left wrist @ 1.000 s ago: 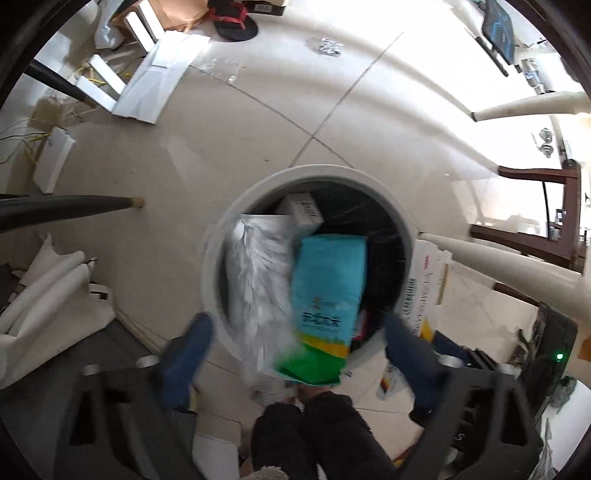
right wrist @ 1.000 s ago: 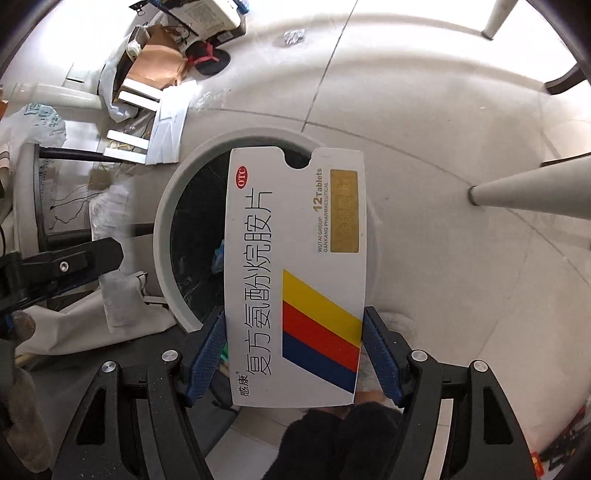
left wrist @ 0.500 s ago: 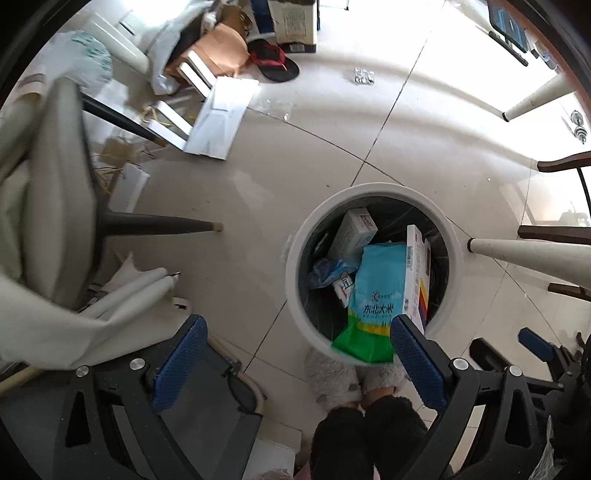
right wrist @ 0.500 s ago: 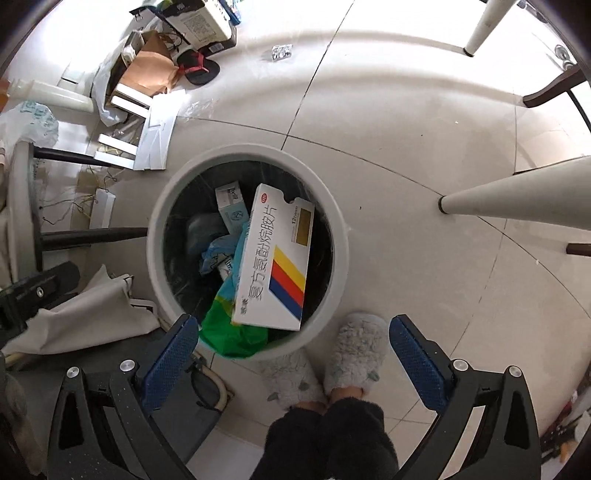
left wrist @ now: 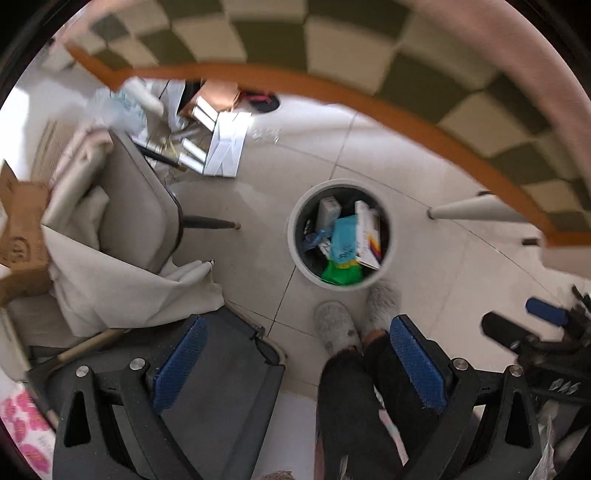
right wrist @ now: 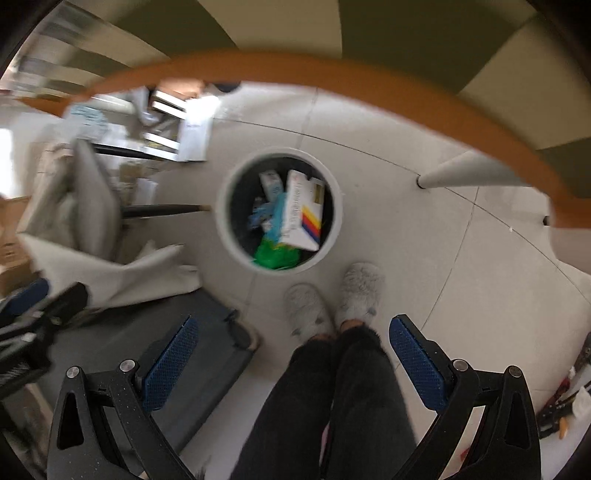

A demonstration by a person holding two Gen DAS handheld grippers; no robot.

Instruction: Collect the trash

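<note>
Your table edge (left wrist: 369,99) and checkered cloth (right wrist: 280,22) smear with motion blur in both views. Inside the bin (left wrist: 295,236), print on the boxes (right wrist: 303,210) is too small to read, and they hide the green bag (right wrist: 275,254) partly.

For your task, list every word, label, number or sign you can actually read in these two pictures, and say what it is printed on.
None can be read.
White box with striped corner in the bin: dark print, too blurred.
Teal-and-green bag: dark marks, too small.
Small white box: print blurred.
Cardboard box: dark stamp, illegible.
</note>
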